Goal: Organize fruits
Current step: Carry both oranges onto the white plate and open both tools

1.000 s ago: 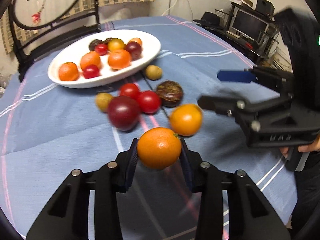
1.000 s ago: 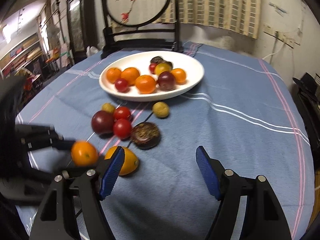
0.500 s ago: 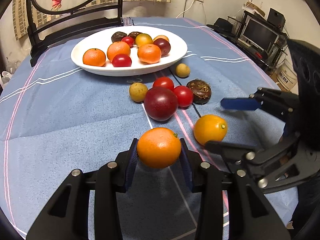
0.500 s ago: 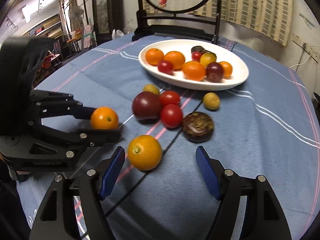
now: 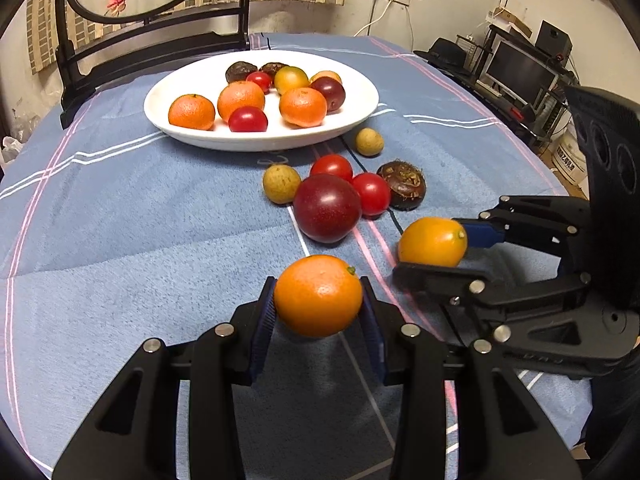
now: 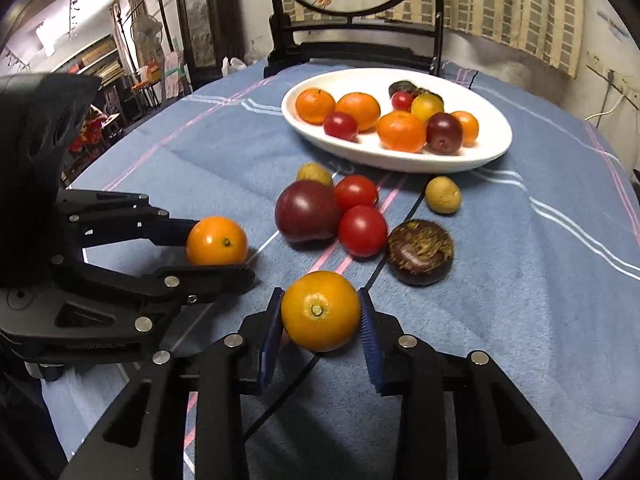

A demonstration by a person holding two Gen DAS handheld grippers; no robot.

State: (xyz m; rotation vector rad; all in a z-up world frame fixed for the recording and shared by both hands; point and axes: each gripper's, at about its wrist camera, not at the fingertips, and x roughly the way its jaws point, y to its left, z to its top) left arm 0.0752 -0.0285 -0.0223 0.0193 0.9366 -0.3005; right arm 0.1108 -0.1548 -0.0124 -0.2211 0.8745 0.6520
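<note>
Left gripper [image 5: 318,312] clamped on orange [image 5: 318,295]; right gripper [image 6: 320,326] jaws just closed, pads pressing second orange [image 6: 320,311] between them; white plate [image 6: 496,148] far.

Behind your table [image 5: 120,208] with its blue striped cloth stands a dark chair [image 6: 352,52]; a checked curtain [image 6: 512,12] hangs on the wall, a monitor [image 5: 520,70] sits right.

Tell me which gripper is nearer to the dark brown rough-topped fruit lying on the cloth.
Right. The right gripper, shut on its orange, sits just beside the dark brown fruit. The left gripper, holding another orange, is farther away, beyond the big purple fruit.
</note>
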